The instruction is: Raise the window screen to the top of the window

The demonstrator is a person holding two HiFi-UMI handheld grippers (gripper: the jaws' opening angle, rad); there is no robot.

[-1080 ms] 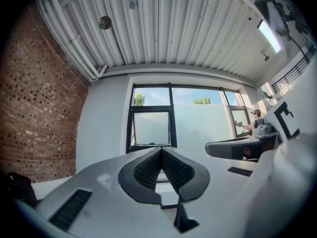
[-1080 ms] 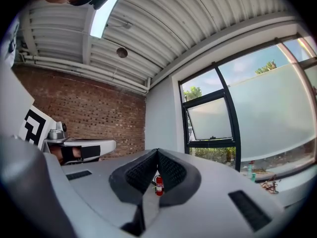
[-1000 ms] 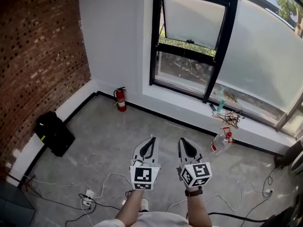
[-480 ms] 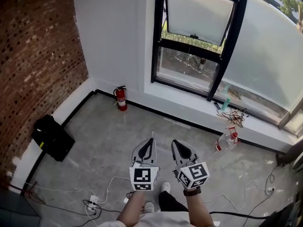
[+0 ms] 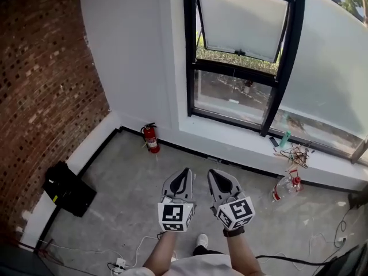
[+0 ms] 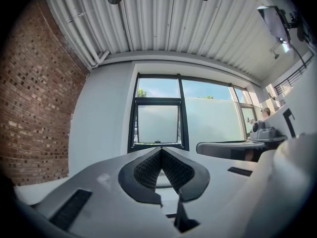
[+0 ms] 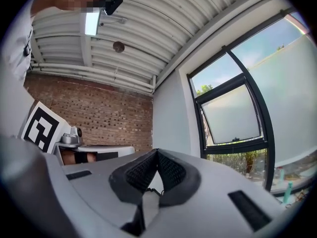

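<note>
Ahead, window screen (image 5: 241, 25) well apart from left tool (image 5: 184, 171) and right tool (image 5: 212, 173), both pressed together, empty.

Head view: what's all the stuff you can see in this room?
window: one, black frame, in the white wall ahead, upper pane tilted open
brick wall: one, red-brown, left
fire extinguisher: one, red, on the floor against the white wall
bag: one, black, on the floor by the brick wall
plastic bottle: one, clear with red cap, on the floor at right
cables: several, white, on the floor near the person
left hand-held gripper: one, grey, shut, empty
right hand-held gripper: one, grey, shut, empty
</note>
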